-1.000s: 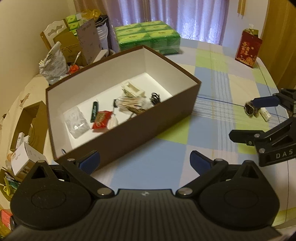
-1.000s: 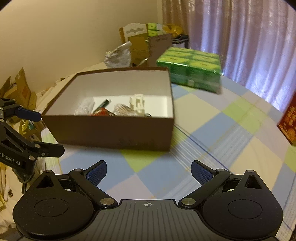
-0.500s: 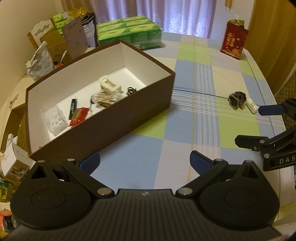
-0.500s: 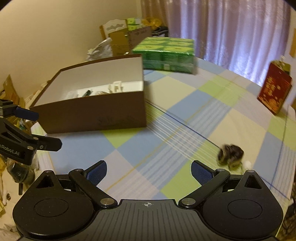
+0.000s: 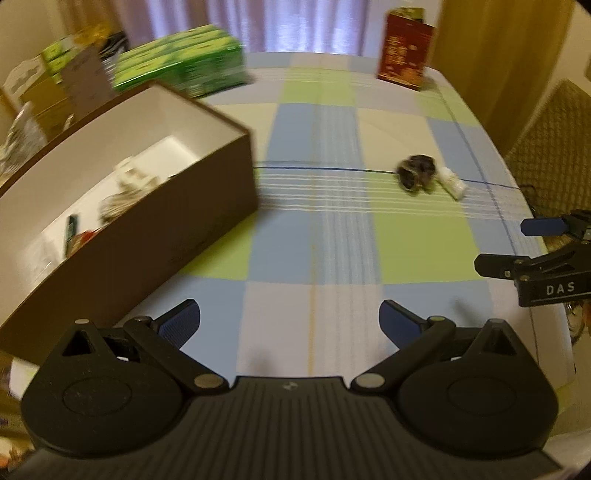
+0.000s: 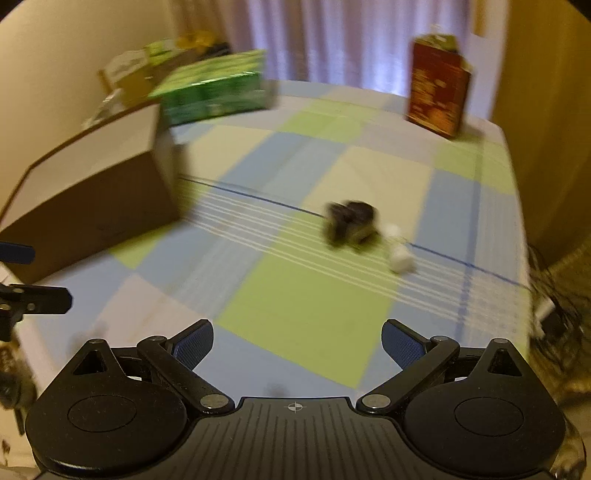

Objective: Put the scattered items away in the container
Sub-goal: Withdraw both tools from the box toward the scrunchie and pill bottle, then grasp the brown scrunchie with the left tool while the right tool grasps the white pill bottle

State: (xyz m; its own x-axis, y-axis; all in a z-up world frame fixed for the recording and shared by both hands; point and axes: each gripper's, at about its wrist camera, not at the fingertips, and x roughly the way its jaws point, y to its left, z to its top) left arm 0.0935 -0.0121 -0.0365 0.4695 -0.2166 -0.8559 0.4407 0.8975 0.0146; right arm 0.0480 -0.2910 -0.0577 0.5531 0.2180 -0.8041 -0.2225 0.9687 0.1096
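The left gripper (image 5: 290,321) has a matte black body with a ribbed top plate carrying a small crosshair mark. Two round black housings flank the plate, each with a raised disc and a triangular cut-out. Black link arms pivot on silver rivets and end in blue textured fingertips (image 5: 181,322). The right gripper (image 6: 297,341) is of identical build: ribbed plate, crosshair mark, silver rivets, blue textured pads (image 6: 194,341). Seen from the left wrist camera, its black side plate bears white "DAS" lettering and small screws.

Pale curtains (image 5: 306,22) backlit, cream wall (image 6: 74,55), perhaps wicker chair (image 5: 550,136)
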